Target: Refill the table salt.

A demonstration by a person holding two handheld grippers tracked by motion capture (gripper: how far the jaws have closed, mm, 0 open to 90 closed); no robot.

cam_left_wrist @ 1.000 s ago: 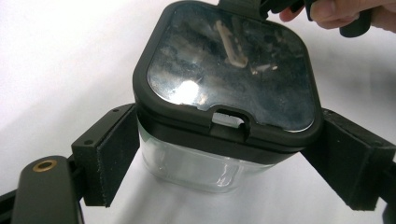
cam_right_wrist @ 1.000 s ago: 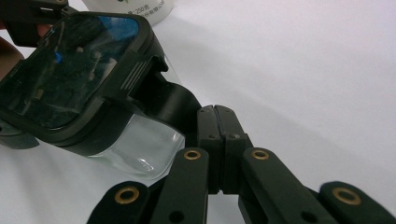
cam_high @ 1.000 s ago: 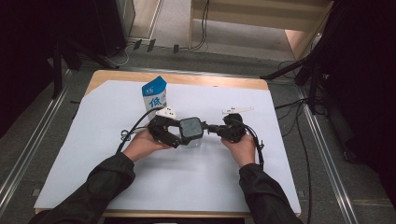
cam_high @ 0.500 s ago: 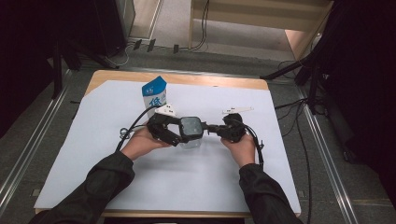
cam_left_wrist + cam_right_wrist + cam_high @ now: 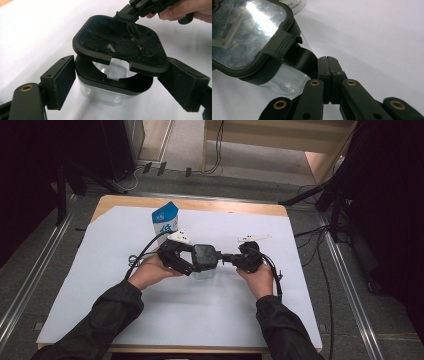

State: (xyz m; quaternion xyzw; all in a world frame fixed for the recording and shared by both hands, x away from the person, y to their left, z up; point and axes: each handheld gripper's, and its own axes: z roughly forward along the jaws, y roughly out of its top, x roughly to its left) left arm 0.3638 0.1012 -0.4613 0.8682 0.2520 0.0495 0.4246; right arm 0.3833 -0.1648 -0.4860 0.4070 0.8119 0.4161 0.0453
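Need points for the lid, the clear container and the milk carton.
lid [image 5: 120, 43], left gripper view, middle of its dark top panel
clear container [image 5: 105, 93], left gripper view, transparent front wall
milk carton [image 5: 165, 221], high view, blue and white front face

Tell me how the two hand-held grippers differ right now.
The left hand-held gripper stands open, its pads flanking the clear container without pressing it. The right hand-held gripper is shut, pinching the lid's latch flap, tilting the lid up. Both are black and work the same container.
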